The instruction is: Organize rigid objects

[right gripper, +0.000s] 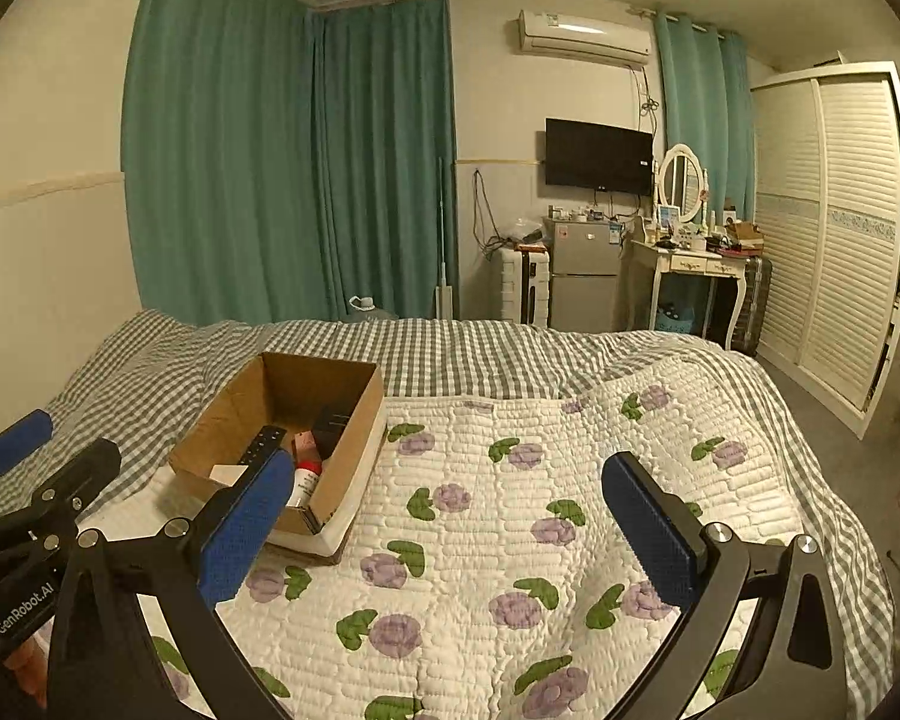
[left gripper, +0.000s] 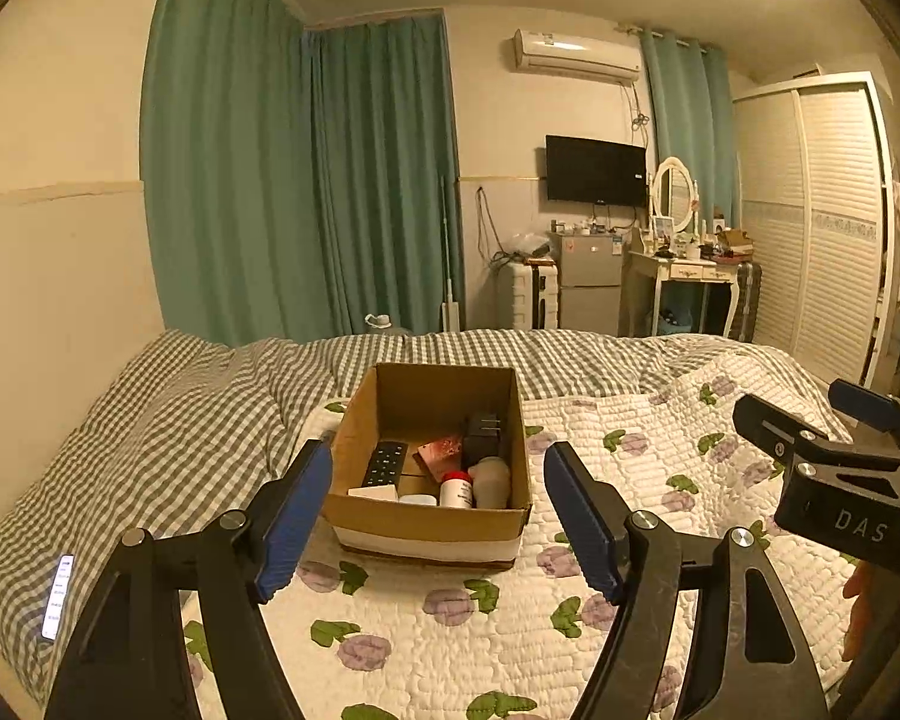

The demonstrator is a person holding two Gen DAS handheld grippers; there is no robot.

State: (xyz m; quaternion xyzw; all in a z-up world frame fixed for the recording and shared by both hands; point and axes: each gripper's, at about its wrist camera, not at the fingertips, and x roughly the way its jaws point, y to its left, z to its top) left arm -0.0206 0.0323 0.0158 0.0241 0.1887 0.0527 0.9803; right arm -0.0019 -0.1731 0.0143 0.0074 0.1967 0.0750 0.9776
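An open cardboard box (left gripper: pixel 426 519) sits on the bed's floral quilt (left gripper: pixel 450 630). Inside it lie a black remote (left gripper: pixel 384 463), a white bottle with a red cap (left gripper: pixel 456 489), a beige cylinder (left gripper: pixel 492 483), a black block (left gripper: pixel 483 438) and a pink card (left gripper: pixel 441 453). My left gripper (left gripper: pixel 438 451) hovers open just short of the box, with nothing between its blue pads. My right gripper (right gripper: pixel 448 462) is wide open over bare quilt, right of the box (right gripper: pixel 354 420). Each gripper shows in the other's view: the right gripper (left gripper: pixel 792 399), the left gripper (right gripper: pixel 75 435).
A lit phone (left gripper: pixel 59 594) lies on the grey checked duvet (left gripper: pixel 180 420) at the left. The duvet bunches up behind the box. Beyond the bed stand teal curtains, a small fridge (left gripper: pixel 591 282), a dressing table (left gripper: pixel 684 276) and a white wardrobe (left gripper: pixel 822 228).
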